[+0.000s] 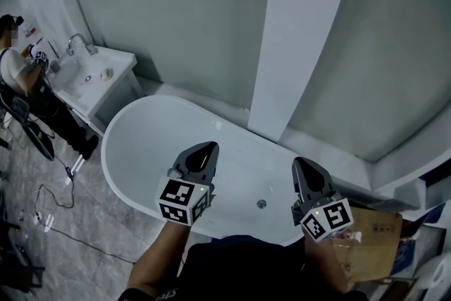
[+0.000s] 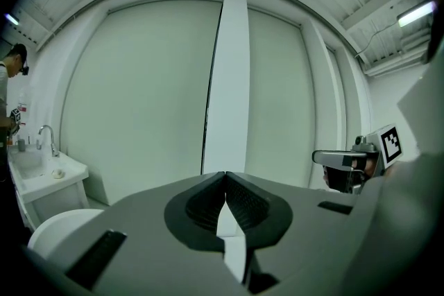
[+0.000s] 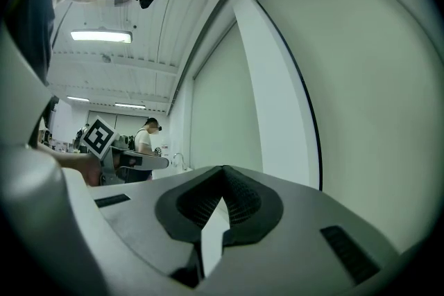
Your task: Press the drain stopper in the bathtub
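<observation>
The drain stopper (image 1: pixel 261 204) sits on the floor of the white bathtub (image 1: pixel 151 125), low in the centre of the head view, a small round metal disc in the gap between the two tools. The tub's long axis runs from the upper left of the frame down toward the lower right, and the stopper is at its lower right end. The left gripper (image 1: pixel 209 146) is to the stopper's upper left and the right gripper (image 1: pixel 299 163) to its upper right. Both tips point away, toward the wall and the white pillar (image 1: pixel 296 32), so the stopper lies below and behind the tips rather than ahead of them. In the picture the right one looks nearer, so it is probably the handier for the press, though it would have to tip downward first. Each gripper's own view shows its jaws closed tip to tip with nothing between them. Those views show only wall, ceiling and the other tool (neither shows the tub floor or the stopper), so only the head view locates the target. The head view also takes in a sink (image 1: pixel 91 74) and another person (image 1: pixel 14 70) at upper left, and a cardboard box (image 1: pixel 373 236) at lower right.
</observation>
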A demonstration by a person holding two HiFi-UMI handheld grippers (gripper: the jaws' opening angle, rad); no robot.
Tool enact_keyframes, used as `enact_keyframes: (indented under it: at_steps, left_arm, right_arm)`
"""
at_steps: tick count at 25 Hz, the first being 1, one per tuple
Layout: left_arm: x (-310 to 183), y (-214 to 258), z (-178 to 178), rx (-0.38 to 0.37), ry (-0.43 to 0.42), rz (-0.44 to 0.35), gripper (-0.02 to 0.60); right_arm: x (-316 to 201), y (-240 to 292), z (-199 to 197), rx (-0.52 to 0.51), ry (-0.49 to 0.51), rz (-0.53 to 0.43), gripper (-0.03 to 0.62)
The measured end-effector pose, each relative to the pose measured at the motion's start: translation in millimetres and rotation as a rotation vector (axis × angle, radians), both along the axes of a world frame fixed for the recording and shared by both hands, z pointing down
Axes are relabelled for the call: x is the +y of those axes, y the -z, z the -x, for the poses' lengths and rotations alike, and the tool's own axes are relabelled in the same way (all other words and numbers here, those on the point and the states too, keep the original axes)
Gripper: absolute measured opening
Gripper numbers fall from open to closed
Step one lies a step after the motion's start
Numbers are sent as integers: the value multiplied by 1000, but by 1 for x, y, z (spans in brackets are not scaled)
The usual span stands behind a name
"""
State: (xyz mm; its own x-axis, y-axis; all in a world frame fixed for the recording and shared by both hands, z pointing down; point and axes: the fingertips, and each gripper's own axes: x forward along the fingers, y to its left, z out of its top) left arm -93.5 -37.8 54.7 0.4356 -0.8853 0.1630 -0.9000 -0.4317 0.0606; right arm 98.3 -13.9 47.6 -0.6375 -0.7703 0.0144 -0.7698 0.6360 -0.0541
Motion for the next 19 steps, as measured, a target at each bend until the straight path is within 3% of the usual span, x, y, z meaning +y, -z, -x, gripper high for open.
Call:
enact_keyframes:
  at_steps: [8, 19]
  left_arm:
    - [1, -13, -3, -1, 18, 32, 14]
    - [1, -9, -39, -16, 9, 34, 14]
  right_arm:
    - [-1, -6, -5, 1, 19, 13, 11]
    - [-4, -6, -30, -6, 46, 17, 11]
